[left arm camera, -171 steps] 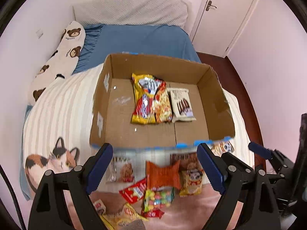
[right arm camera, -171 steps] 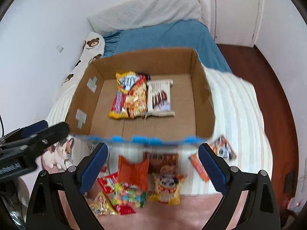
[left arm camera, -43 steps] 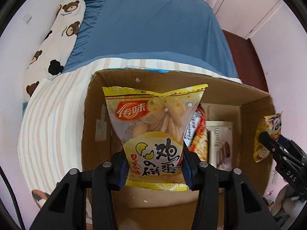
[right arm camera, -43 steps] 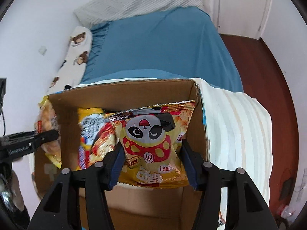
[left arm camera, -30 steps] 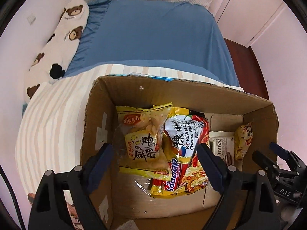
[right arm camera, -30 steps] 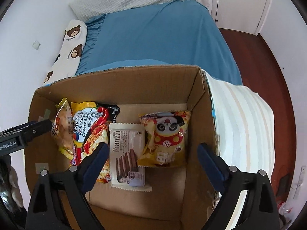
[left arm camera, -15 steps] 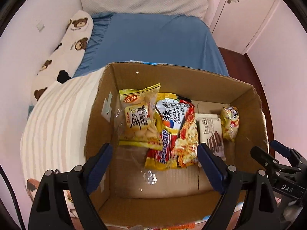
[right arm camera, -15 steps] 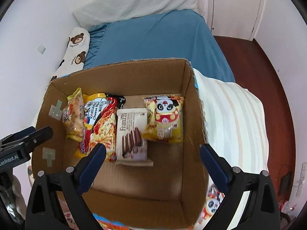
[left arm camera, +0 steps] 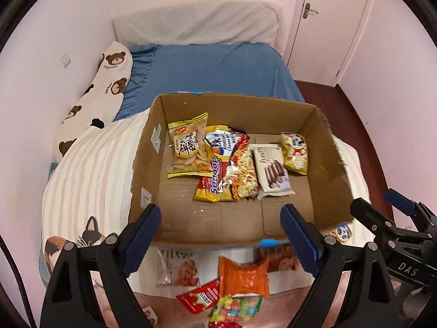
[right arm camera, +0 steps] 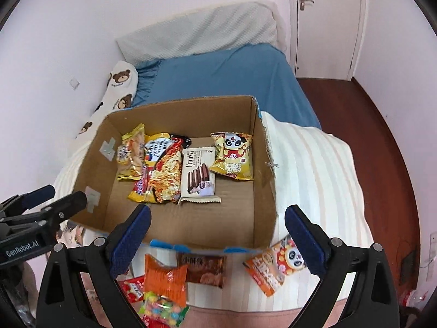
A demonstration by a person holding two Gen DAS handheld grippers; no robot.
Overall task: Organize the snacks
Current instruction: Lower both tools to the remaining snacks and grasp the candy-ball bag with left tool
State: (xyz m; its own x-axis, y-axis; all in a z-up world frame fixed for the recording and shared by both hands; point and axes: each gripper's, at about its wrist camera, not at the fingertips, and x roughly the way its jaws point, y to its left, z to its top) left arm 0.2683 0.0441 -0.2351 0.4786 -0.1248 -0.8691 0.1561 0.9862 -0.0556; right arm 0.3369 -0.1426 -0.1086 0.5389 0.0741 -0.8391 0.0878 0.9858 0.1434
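An open cardboard box (left arm camera: 319, 142) (right arm camera: 262, 164) sits on the bed. Inside lie a yellow cracker bag (left arm camera: 188, 147) (right arm camera: 131, 153), a noodle pack (left arm camera: 229, 169) (right arm camera: 164, 172), a white wafer pack (left arm camera: 273, 168) (right arm camera: 199, 172) and a yellow panda bag (left arm camera: 295, 153) (right arm camera: 232, 155). My left gripper (left arm camera: 221, 235) is open and empty above the box's near edge. My right gripper (right arm camera: 217, 237) is open and empty too. In front of the box lie an orange bag (left arm camera: 243, 276) (right arm camera: 165, 278), a brown pack (right arm camera: 203, 269), a candy bag (left arm camera: 235, 307) and an orange panda pack (right arm camera: 275, 262).
The box rests on a striped blanket (left arm camera: 90, 169) (right arm camera: 316, 180) with a cat print (left arm camera: 71, 243). Behind it are a blue sheet (left arm camera: 213, 71), a bear pillow (left arm camera: 101, 90) and a grey pillow (left arm camera: 196, 24). A door (right arm camera: 325, 13) and wooden floor (right arm camera: 363, 125) are at right.
Both grippers let go of their bags, the cracker bag and the panda bag, which now lie in the box. Both have pulled back and up, so the loose snacks in front are in view again.
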